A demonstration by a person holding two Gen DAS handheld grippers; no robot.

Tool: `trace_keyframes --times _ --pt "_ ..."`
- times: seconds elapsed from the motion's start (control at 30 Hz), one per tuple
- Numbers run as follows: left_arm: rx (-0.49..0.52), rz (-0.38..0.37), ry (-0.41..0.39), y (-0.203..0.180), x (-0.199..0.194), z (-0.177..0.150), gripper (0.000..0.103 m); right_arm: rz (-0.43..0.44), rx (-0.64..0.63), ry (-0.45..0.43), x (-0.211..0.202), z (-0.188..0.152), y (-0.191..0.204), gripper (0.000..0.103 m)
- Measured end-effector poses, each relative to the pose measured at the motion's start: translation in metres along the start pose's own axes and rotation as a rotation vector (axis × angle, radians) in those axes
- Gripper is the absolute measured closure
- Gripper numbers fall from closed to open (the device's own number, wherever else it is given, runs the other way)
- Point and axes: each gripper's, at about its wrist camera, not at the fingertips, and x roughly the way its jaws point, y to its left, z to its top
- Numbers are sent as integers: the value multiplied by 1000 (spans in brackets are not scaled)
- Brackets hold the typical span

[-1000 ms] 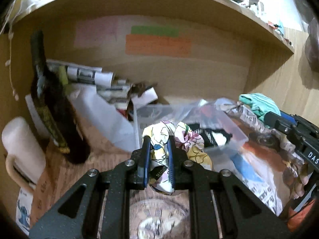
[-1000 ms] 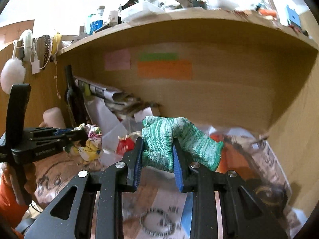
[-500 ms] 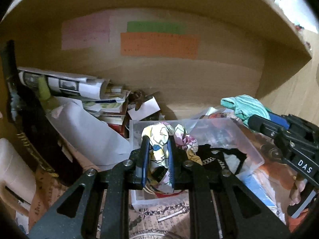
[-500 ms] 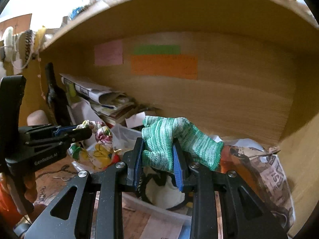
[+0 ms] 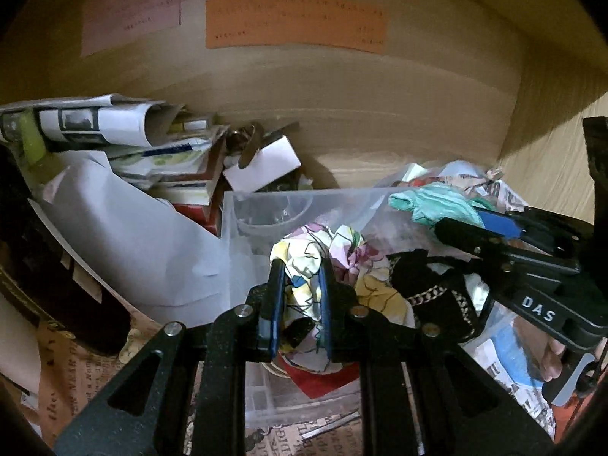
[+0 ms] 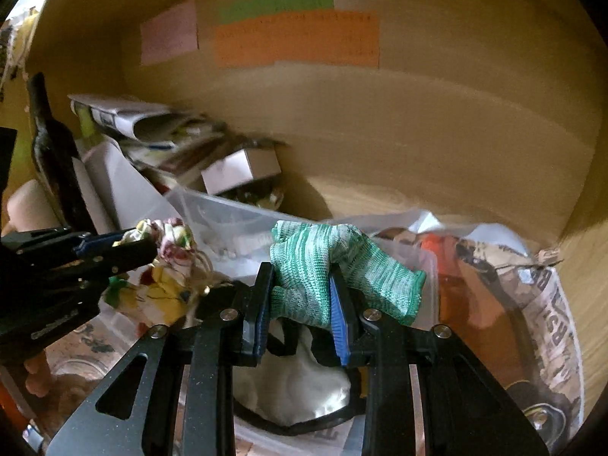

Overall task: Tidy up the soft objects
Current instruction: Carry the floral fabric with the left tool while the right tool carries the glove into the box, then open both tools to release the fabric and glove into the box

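My left gripper (image 5: 299,266) is shut on a crumpled floral cloth (image 5: 326,243) and holds it over the clear plastic bin (image 5: 266,197). In the right wrist view the left gripper (image 6: 144,243) and the floral cloth (image 6: 171,266) show at the left. My right gripper (image 6: 300,269) is shut on a green knit glove (image 6: 323,262), held above the same bin (image 6: 212,209). In the left wrist view the right gripper (image 5: 448,224) and the glove (image 5: 429,201) show at the right. A black-and-white garment (image 6: 296,387) lies inside the bin.
The bin sits in a wooden shelf nook with coloured paper notes (image 5: 296,22) on the back wall. A pile of newspapers and books (image 5: 125,140) and a dark bottle (image 6: 49,144) stand at the left. Crumpled newspaper and bags (image 6: 532,285) lie at the right.
Both grippers have moved forward into the nook, with their cloths now over the clear bin. Both stay shut on what they hold.
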Motion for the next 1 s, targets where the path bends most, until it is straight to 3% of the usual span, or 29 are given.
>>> trace_keyframes --times 0.23,0.33,0.5,0.67,0.83,0.9,1.0 --pt "40 -2 35 -6 6 -4 85 -6 -14 50 14 -3 -2 76" --pt "34 -6 45 -6 6 -5 76 -13 -28 70 15 -4 0 74" --pt "19 -13 33 -4 -2 -5 54 -9 -20 67 11 -3 -2 57" --pt "26 -18 4 -5 -18 -3 48 1 -13 31 -4 1 -3 49" --pt "29 -35 -48 -9 -41 -1 35 -10 -33 -39 -27 4 3 36" --pt "38 -38 -76 -12 -52 0 28 -16 -38 -73 -40 3 6 23" --pt "49 -40 -111 -16 -67 -1 17 -15 -43 -118 -57 1 9 20"
